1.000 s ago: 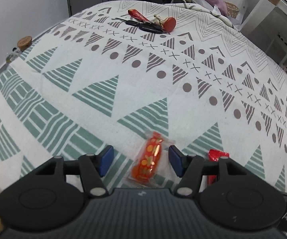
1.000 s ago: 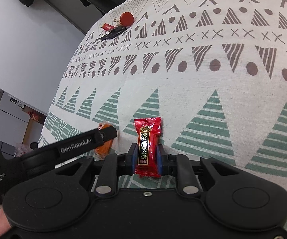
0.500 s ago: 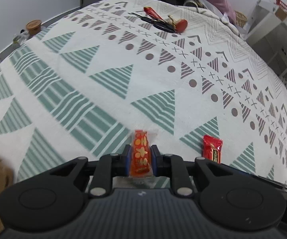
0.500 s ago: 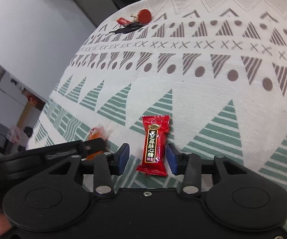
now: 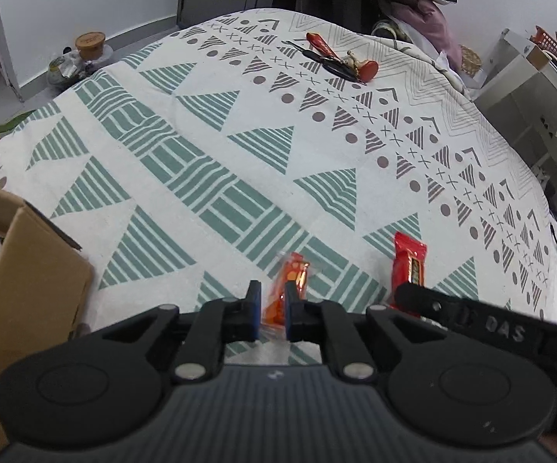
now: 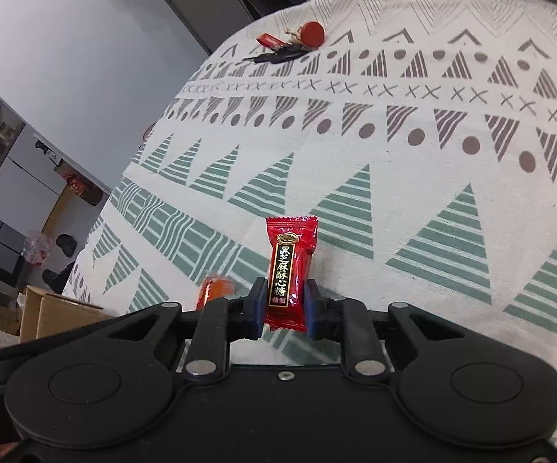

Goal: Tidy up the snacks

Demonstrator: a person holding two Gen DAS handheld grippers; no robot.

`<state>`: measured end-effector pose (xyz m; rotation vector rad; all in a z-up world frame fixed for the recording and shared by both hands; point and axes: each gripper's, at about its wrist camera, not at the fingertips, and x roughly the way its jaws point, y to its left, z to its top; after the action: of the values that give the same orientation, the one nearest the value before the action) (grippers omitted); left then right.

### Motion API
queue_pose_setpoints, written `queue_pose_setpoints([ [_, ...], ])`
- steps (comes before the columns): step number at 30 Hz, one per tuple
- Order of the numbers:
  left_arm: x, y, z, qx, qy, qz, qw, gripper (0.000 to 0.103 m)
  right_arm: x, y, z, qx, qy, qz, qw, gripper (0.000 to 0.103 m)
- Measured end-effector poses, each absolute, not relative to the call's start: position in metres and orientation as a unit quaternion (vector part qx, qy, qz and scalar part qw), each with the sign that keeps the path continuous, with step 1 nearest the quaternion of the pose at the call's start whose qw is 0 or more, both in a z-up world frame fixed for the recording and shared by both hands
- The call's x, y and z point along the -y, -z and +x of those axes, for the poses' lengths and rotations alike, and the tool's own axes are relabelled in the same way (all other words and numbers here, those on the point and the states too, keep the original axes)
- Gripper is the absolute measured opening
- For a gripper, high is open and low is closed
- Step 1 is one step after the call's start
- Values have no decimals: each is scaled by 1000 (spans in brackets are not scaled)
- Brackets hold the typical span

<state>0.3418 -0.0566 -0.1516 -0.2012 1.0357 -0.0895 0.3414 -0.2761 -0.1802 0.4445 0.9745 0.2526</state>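
Left wrist view shows a patterned cloth (image 5: 239, 162) over the bench, with a bunch of keys and red tags (image 5: 340, 59) far back on it and jars (image 5: 85, 52) on the floor beyond its edge. Nothing lies between the two grippers and the cardboard box (image 5: 27, 301) at the near left; its flap stands up, and only a printed packet edge shows inside.

Both grippers tilt steeply downward over the near edge of the cloth. The left gripper (image 5: 272, 310) has its jaws clamped on the orange candy (image 5: 284, 291), having just closed on it. Just to its right, the right gripper (image 6: 284, 308) has its jaws pressed on the lower half of the red candy (image 6: 290, 262), after closing again on it; the wrapper stands upright between the pads.
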Motion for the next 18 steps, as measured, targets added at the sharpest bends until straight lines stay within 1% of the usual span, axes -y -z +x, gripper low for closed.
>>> queue_pose_setpoints([
  [8,71,168,350,-505,52,-97,856,15,283,178,331,-473,-103,213,849,20],
  [10,74,173,352,-508,51,-94,854,23,283,180,331,-475,-104,213,847,20],
  [12,77,177,353,-507,46,-83,856,39,283,182,333,-477,-105,212,847,20],
  [14,79,181,355,-508,42,-79,857,42,284,186,335,-480,-105,212,844,20],
  [18,79,189,358,-513,38,-87,853,42,285,194,341,-489,-103,206,841,20],
])
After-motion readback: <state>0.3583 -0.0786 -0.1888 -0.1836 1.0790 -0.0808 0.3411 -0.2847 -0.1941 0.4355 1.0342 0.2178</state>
